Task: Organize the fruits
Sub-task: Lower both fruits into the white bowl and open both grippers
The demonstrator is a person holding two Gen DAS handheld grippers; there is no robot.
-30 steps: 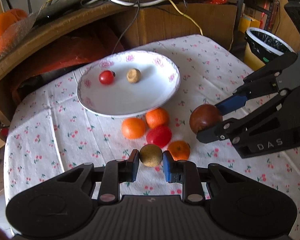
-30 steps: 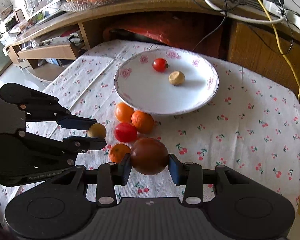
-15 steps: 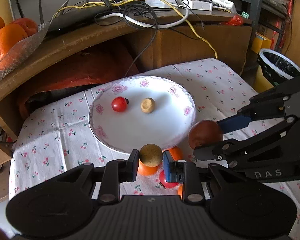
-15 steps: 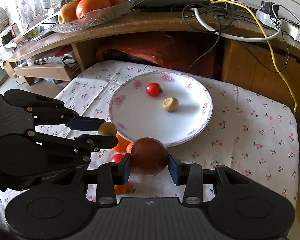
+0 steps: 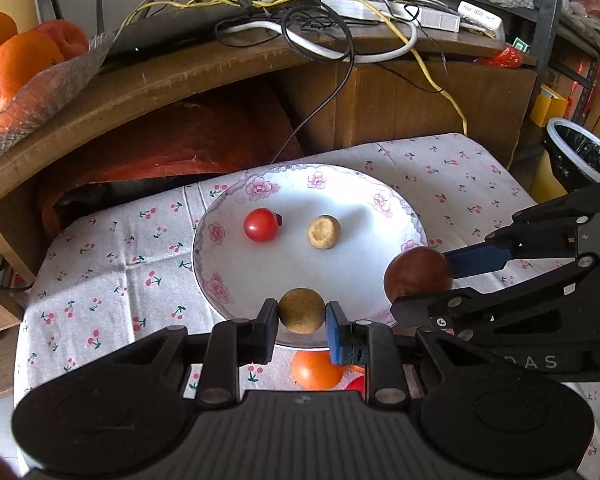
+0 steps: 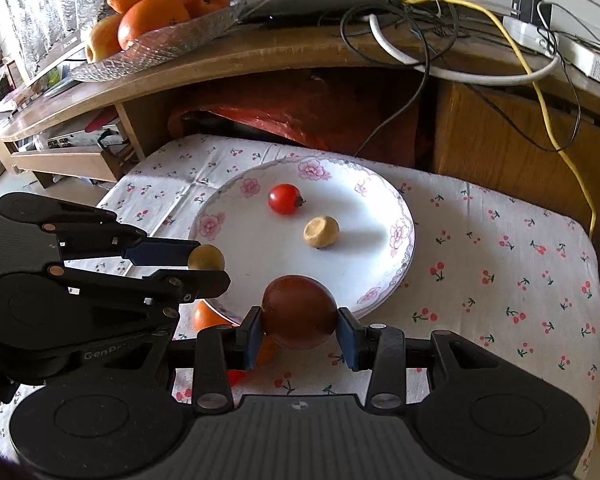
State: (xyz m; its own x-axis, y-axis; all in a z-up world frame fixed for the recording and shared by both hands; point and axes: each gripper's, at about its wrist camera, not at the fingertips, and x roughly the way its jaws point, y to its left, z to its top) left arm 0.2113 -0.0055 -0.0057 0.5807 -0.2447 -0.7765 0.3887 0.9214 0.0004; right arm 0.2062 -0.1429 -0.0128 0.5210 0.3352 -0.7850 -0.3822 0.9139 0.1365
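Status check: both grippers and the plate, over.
Left gripper shut on tan fruit, over plate near rim. Right gripper shut on brown fruit, same edge. Plate holds tomato and another tan fruit; landing space clear.

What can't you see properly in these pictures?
- Left wrist view: the orange fruit and a red fruit beside it are mostly hidden behind the left gripper.
- Right wrist view: the same pile is hidden by both grippers, so it cannot be counted.
- Left wrist view: the bin is cut off by the edge.
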